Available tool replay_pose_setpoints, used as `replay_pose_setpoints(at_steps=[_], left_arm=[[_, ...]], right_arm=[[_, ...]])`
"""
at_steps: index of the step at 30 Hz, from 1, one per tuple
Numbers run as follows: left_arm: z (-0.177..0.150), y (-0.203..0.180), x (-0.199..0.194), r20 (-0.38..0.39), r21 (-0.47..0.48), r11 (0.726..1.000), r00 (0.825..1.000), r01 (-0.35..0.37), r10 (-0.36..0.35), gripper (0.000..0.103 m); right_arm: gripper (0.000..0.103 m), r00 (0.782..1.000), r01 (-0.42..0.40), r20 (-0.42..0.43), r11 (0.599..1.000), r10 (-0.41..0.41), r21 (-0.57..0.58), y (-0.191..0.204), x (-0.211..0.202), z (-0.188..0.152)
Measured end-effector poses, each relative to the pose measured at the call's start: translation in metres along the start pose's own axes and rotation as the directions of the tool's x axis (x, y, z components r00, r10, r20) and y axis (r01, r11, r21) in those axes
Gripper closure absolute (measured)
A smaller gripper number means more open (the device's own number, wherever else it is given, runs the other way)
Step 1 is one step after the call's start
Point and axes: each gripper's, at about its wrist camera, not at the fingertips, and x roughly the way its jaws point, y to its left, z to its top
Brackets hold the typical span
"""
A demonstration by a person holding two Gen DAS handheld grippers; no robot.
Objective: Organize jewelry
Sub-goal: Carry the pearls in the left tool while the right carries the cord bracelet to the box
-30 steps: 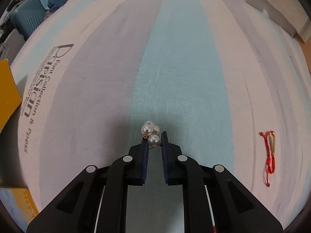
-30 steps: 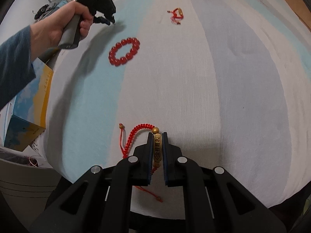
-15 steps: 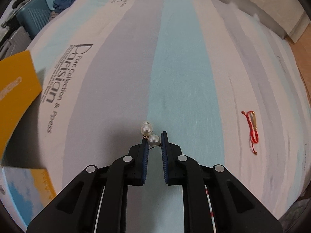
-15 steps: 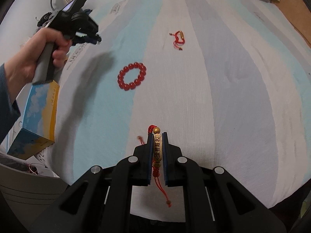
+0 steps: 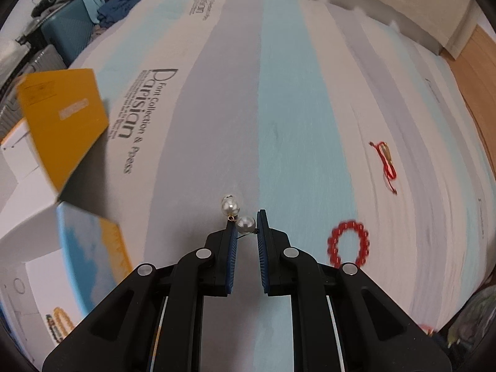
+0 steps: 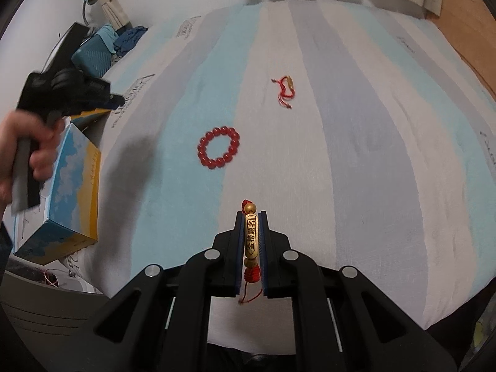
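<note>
Left tool (image 5: 246, 226) pinching pearl earring (image 5: 238, 215) above striped bed (image 5: 294, 108), right tool (image 6: 251, 229) clamped on gold-charm red cord bracelet (image 6: 250, 235) over same bed; red bead bracelet (image 6: 219, 151) and second charm cord (image 6: 286, 88) lying apart on sheet, yellow box lid (image 5: 62, 117) seen in left view only.

two grippers: the left gripper (image 5: 246, 232) and the right gripper (image 6: 251, 232); two visible pearls (image 5: 238, 215); two red cord bracelets with gold charms, one near (image 6: 250, 238), one far (image 6: 286, 88); one red bead bracelet (image 6: 219, 151); one blue-and-yellow box (image 6: 66, 192) at left; one striped sheet (image 6: 356, 155)
</note>
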Motion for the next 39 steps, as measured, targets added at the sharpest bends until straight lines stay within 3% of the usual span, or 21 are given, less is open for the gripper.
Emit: replay_pose_setpoints(at_steps=[8,18,30,39], left_arm=[[-0.041,0.017,-0.049,0.065,0.041,0.998,0.997,-0.047,0.044,0.091],[-0.075,0.075,-0.091,0.118,0.023,0.994,0.987,-0.108,0.105,0.091],[-0.095,0.171,-0.133,0.143,-0.061,0.987,0.977,-0.15,0.157,0.091],[-0.126,0.255,-0.146,0.116,-0.146,0.974,0.974,-0.175,0.193,0.091]], right_arm=[[0.095,0.999,-0.012,0.039,0.999,0.014,-0.046,0.036,-0.019,0.011],[0.095,0.995,-0.022,0.088,0.99,0.035,-0.142,0.101,-0.038,0.027],[0.095,0.987,-0.058,0.128,0.963,0.094,-0.262,0.204,-0.051,0.05],[0.095,0.976,-0.119,0.127,0.924,0.176,-0.364,0.301,-0.048,0.056]])
